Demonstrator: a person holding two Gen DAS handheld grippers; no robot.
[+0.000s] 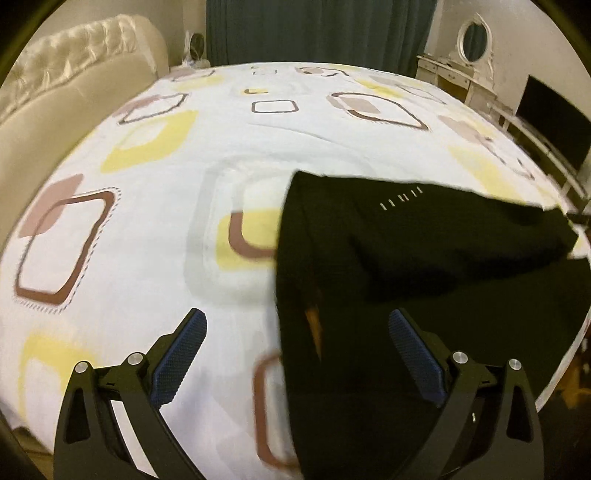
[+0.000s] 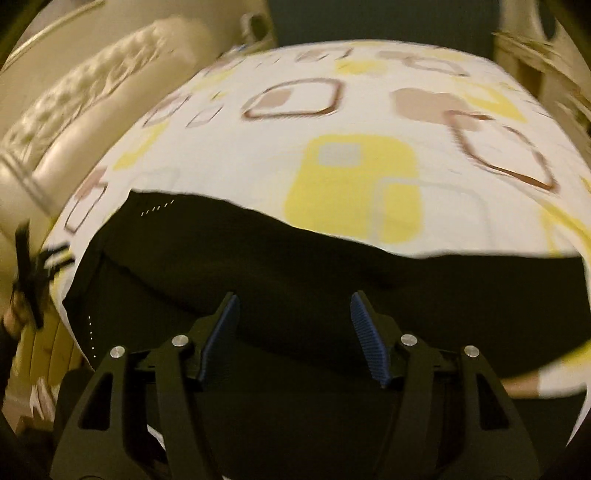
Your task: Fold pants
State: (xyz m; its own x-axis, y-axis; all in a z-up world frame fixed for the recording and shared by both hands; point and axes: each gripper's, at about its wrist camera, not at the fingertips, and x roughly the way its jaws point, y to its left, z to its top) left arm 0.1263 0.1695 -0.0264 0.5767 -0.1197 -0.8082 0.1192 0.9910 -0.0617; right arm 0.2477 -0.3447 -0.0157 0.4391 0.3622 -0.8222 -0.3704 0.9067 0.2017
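Black pants (image 1: 424, 280) lie on the bed, folded over themselves, with a row of small white stitches near the far edge. In the left wrist view they fill the right half. My left gripper (image 1: 297, 319) is open and empty above the pants' left edge. In the right wrist view the pants (image 2: 280, 258) spread across the lower middle. My right gripper (image 2: 293, 301) is open and empty, hovering over the near part of the pants. The left gripper (image 2: 33, 266) shows blurred at the left edge of the right wrist view.
The bed sheet (image 1: 159, 206) is white with yellow and brown squares. A cream tufted headboard (image 1: 55, 96) stands at the left. A dark curtain (image 1: 317, 29) hangs behind the bed. A white dresser with oval mirror (image 1: 469, 55) and a dark screen (image 1: 550, 122) stand at the right.
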